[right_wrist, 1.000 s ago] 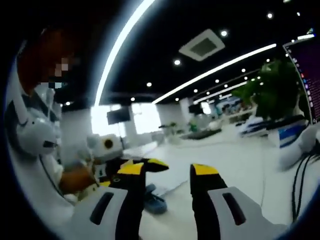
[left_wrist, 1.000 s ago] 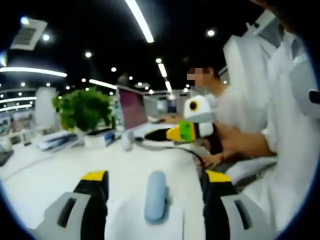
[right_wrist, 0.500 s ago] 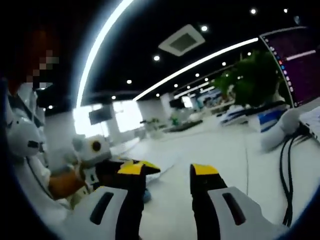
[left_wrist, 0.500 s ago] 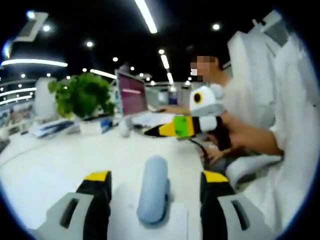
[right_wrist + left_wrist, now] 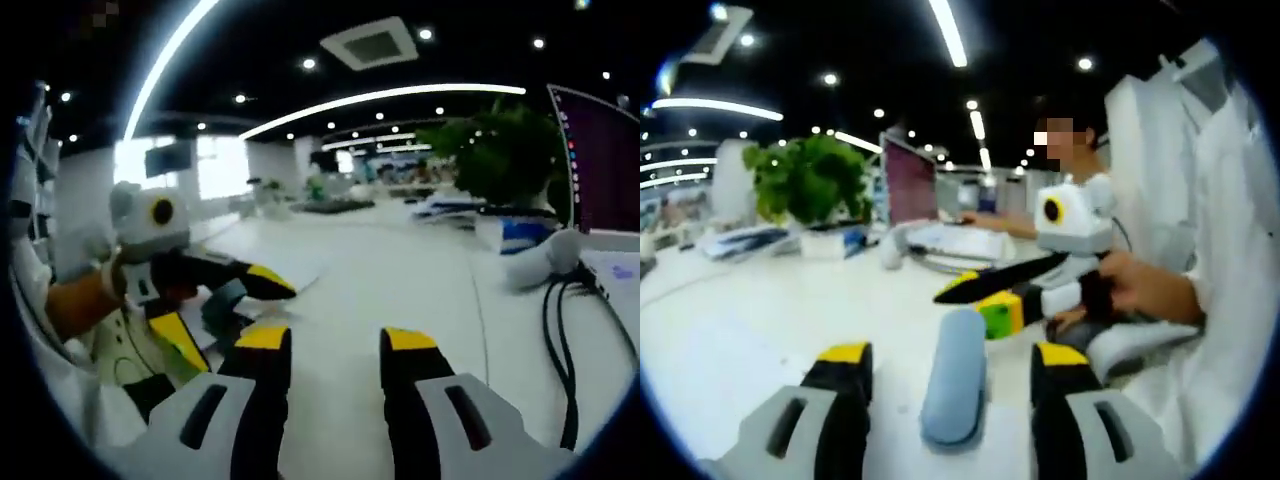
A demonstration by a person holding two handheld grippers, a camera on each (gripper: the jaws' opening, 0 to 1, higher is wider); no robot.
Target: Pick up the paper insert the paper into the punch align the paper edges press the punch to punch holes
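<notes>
A pale blue punch (image 5: 952,380) lies on the white table (image 5: 730,340), end-on between the jaws of my left gripper (image 5: 952,355). Those jaws are open and stand apart from its sides. My right gripper (image 5: 968,300) reaches in from the right, jaws parted, its tips just above the punch's far end. In the right gripper view my right gripper (image 5: 335,340) is open with nothing in it. There the left gripper (image 5: 240,305) straddles a bluish piece of the punch (image 5: 223,300). I cannot tell the white paper from the white table.
A green plant (image 5: 810,180) and a monitor (image 5: 908,185) stand at the table's far edge beside a keyboard (image 5: 955,238). Black cables (image 5: 575,340) run along the right. A seated person (image 5: 1080,180) is at the back, and a sleeve (image 5: 1230,250) is close on the right.
The right gripper has dropped lower and nearer to the punch's far end. The punch sits closer between the left jaws. The right gripper view has tilted down toward the table.
</notes>
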